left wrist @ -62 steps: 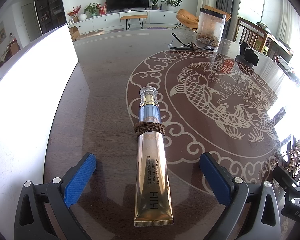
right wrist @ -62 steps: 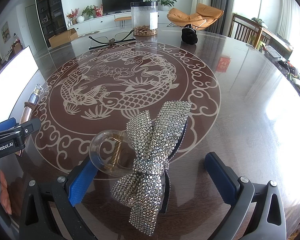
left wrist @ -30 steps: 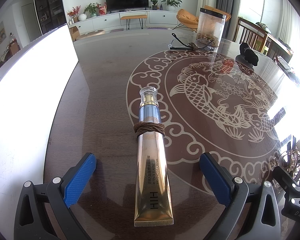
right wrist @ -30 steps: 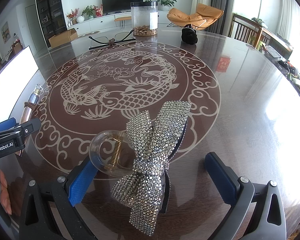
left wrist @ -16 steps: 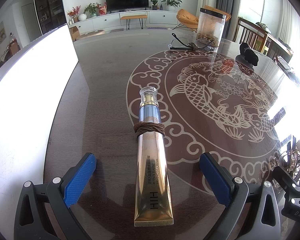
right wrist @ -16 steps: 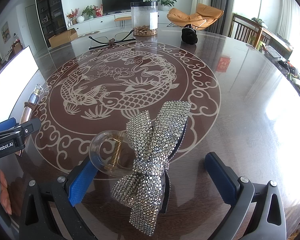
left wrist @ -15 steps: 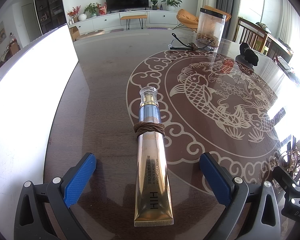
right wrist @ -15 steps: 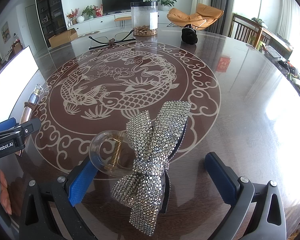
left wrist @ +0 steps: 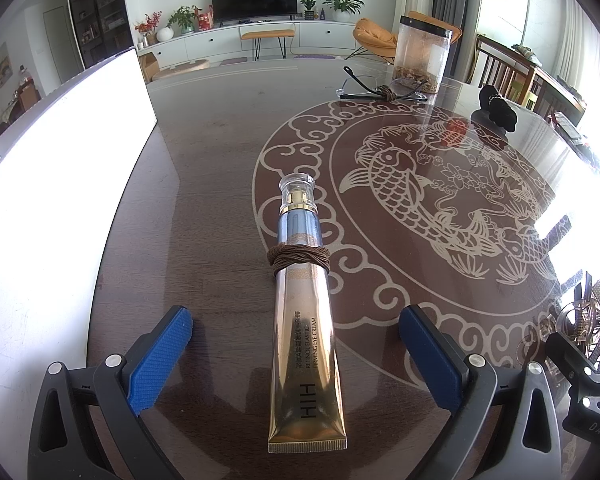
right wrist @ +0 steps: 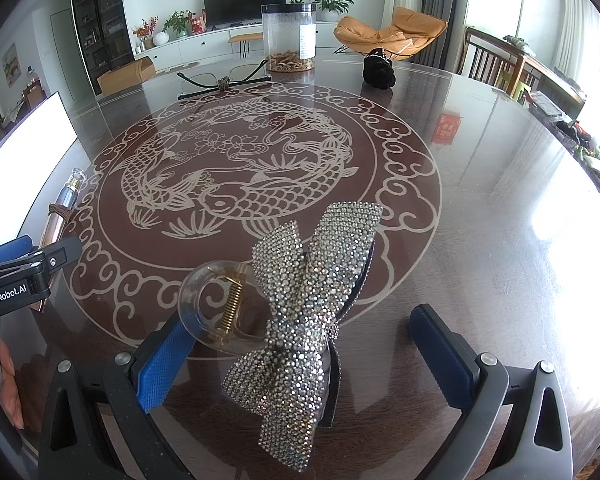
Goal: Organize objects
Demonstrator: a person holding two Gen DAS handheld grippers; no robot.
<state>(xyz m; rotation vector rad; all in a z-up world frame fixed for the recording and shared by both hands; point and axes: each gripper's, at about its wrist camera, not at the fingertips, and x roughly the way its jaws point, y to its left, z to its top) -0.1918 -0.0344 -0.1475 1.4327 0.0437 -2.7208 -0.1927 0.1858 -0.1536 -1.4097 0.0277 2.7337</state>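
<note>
A gold eye-cream tube [left wrist: 306, 344] with a clear cap lies flat on the table, a brown hair tie [left wrist: 298, 260] wound round its middle. My left gripper [left wrist: 296, 356] is open, its blue pads either side of the tube's flat end, not touching it. The tube also shows in the right wrist view [right wrist: 62, 208]. A rhinestone bow hair clip [right wrist: 312, 308] with a clear claw and gold spring lies between the open pads of my right gripper [right wrist: 304, 360]. The left pad sits close against the clear claw.
A white box [left wrist: 48, 184] stands along the table's left side. At the far side are glasses [right wrist: 220, 80] bound with a brown tie, a clear canister [right wrist: 288, 38] and a black scrunchie [right wrist: 378, 68]. The glass tabletop [right wrist: 480, 184] carries a fish pattern.
</note>
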